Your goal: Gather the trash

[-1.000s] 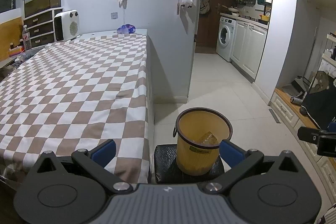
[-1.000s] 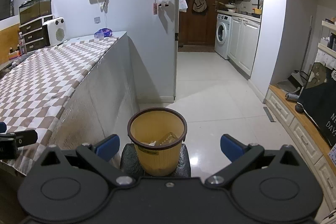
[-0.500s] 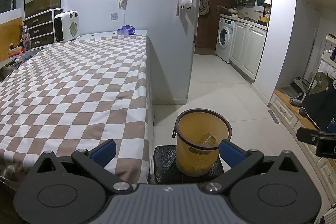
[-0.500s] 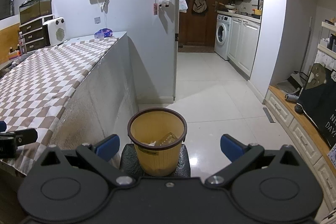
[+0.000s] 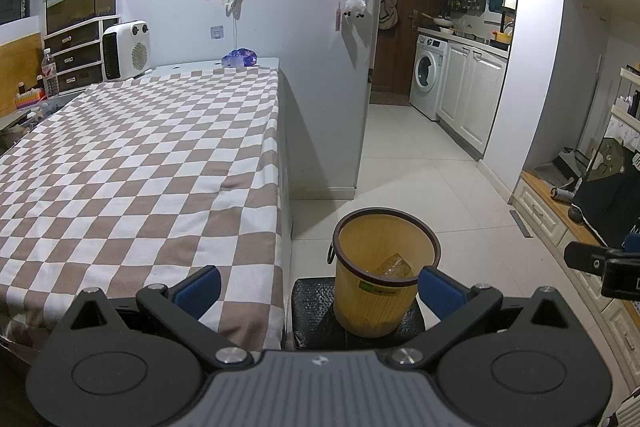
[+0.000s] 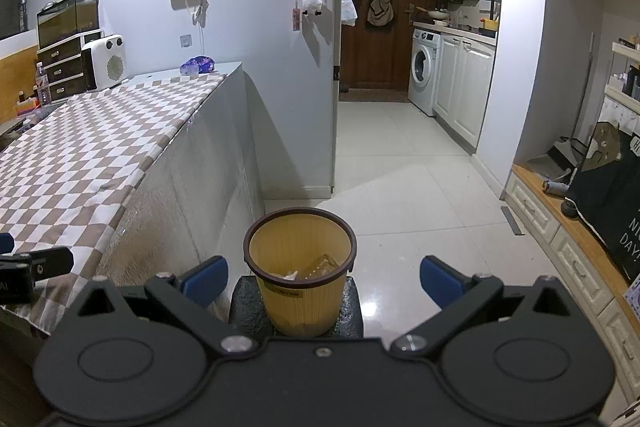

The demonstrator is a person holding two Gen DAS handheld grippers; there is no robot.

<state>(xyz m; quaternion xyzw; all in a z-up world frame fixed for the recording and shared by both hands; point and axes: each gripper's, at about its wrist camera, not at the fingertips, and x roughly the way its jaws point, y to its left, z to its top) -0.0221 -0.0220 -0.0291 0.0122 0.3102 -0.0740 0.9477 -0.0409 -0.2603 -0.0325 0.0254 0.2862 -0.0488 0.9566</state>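
Left tool (image 5: 318, 285) spread wide, empty | right tool (image 6: 324, 279) spread wide, empty | yellow bin (image 6: 300, 283) on black stool (image 6: 248, 303) beside checkered surface (image 5: 132, 167) | crumpled trash (image 6: 320, 265) inside bin, upright on stool

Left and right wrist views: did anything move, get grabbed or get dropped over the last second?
Nothing visibly changed: both grippers, left and right, stay open and empty, and the yellow trash bin sits on its black stool as before.
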